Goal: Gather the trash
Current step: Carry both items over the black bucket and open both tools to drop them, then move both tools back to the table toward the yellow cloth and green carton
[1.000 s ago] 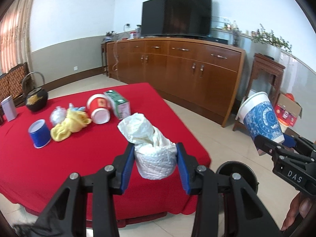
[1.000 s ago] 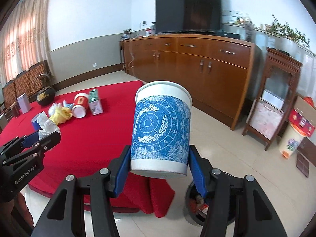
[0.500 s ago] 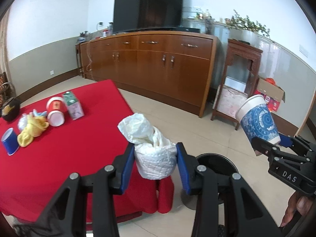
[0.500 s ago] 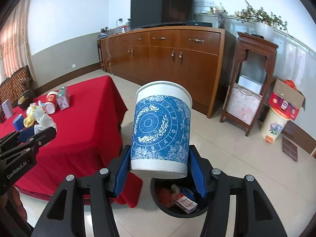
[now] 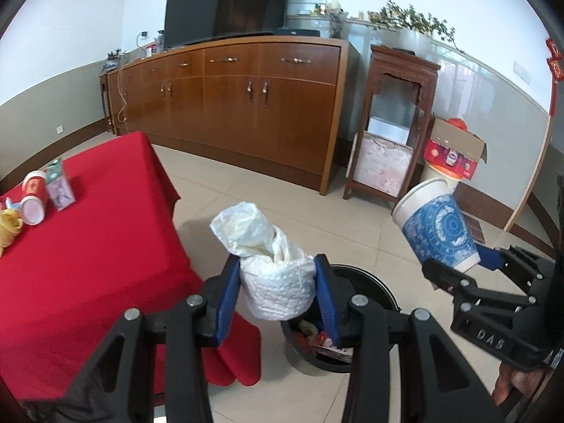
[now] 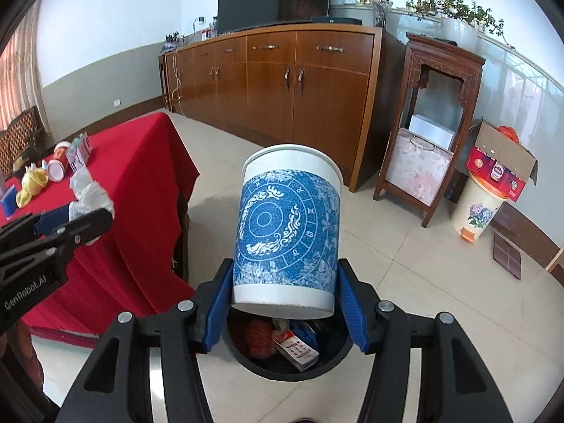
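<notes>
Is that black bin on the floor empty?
No, the black bin already holds rubbish, including a red crumpled piece and a printed carton.

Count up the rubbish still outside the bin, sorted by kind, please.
Cups: 3 (blue-patterned cup in the right gripper; red-and-white cup and blue cup on the table)
Cartons: 1 (green carton)
Crumpled wads: 2 (white wad in the left gripper; yellow wad)
Total: 6 that I can make out

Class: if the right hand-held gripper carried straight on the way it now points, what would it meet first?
Most likely the black trash bin, which sits open just beyond the right hand-held gripper and the blue-and-white cup it holds; depth is uncertain.
</notes>
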Available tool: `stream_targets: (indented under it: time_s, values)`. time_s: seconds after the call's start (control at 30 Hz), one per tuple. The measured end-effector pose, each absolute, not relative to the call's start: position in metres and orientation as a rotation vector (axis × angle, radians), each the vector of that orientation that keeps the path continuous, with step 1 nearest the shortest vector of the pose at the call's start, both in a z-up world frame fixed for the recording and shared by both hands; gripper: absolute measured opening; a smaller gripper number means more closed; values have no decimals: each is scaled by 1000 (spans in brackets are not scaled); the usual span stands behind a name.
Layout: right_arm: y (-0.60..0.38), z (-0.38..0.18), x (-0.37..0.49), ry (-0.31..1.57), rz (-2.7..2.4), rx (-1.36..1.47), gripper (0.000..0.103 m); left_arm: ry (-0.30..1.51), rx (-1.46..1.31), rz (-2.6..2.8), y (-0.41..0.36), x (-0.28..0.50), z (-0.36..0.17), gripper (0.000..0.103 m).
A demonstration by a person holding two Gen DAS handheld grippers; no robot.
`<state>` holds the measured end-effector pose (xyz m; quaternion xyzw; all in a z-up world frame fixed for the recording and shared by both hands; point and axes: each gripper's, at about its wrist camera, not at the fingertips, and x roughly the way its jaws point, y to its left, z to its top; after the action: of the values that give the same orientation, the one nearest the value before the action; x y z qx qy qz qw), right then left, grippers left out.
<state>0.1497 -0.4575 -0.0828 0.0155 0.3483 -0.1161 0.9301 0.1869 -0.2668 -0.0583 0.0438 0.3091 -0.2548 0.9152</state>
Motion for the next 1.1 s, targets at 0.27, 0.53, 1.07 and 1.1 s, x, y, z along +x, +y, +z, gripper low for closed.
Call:
stream_targets:
  time_s: [0.27,0.53,1.07,1.1]
  values:
    - [-491,-126,151,781,-200,-2,59,710,120,-546,-300,191,-94,43]
    - [-512,-175,174,875,-113,-19,59,795,136,-585,-331,196,-125,43]
    - [-542,-224,190,964,-183,-34,103,726,131,-454,-337,197,-126,103]
    - [-544,-223,189,960,-191,-31,103,728,136,-451,-336,198,-124,103]
